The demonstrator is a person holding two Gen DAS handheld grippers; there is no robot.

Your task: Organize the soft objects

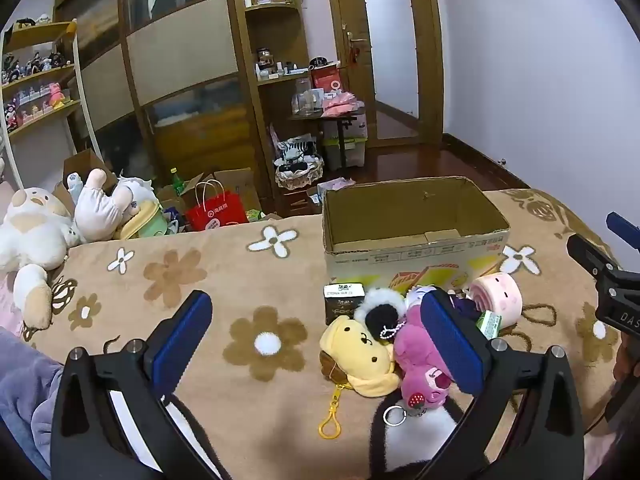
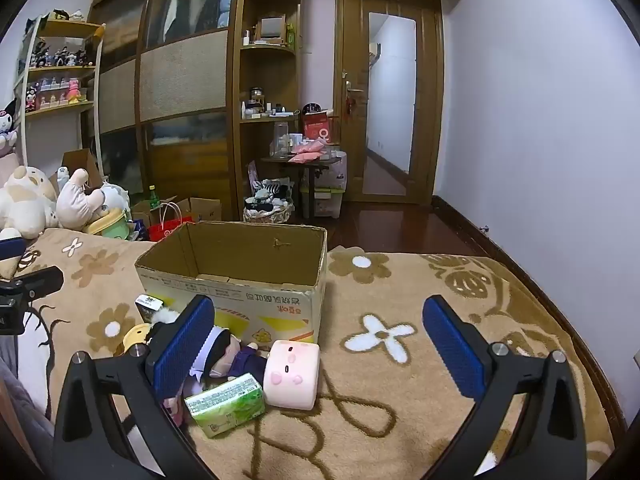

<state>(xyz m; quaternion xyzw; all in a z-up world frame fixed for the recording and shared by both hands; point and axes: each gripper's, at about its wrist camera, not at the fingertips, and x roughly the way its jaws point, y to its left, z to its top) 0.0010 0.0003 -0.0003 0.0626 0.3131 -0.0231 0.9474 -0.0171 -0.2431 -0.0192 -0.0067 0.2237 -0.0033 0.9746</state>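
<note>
Presently, both grippers hover above a flower-patterned blanket (image 1: pixel 192 280), jaws spread wide and holding nothing. The open cardboard box (image 1: pixel 416 216) stands on the blanket, and no toy shows inside it. The soft items lie in a cluster against its near wall.

Left gripper (image 1: pixel 316 336): its right finger overlaps the pink strawberry bear plush (image 1: pixel 420 372), which lies partly under that finger rather than centred between the two. The yellow dog plush (image 1: pixel 360 354) lies just left of the bear, touching it, inside the jaw gap toward its right side. A black-and-white pompom charm (image 1: pixel 378 312) rests on both. The bear's long axis runs roughly toward and away from the camera, its face at the near end.

Right gripper (image 2: pixel 320 340): the pink cube plush (image 2: pixel 294 374) lies between the fingers, left of centre, its face turned up and toward the camera. The green tissue pack (image 2: pixel 226 404) lies just beside it, near the left finger, its long axis running left to right and slightly uphill. A dark-suited doll (image 2: pixel 232 354) lies behind the pack, across the view, head at the left.

Judgement: the right gripper is nearer a clean grasp, on the cube; a small shift left would centre it. The box lies directly beyond.
</note>
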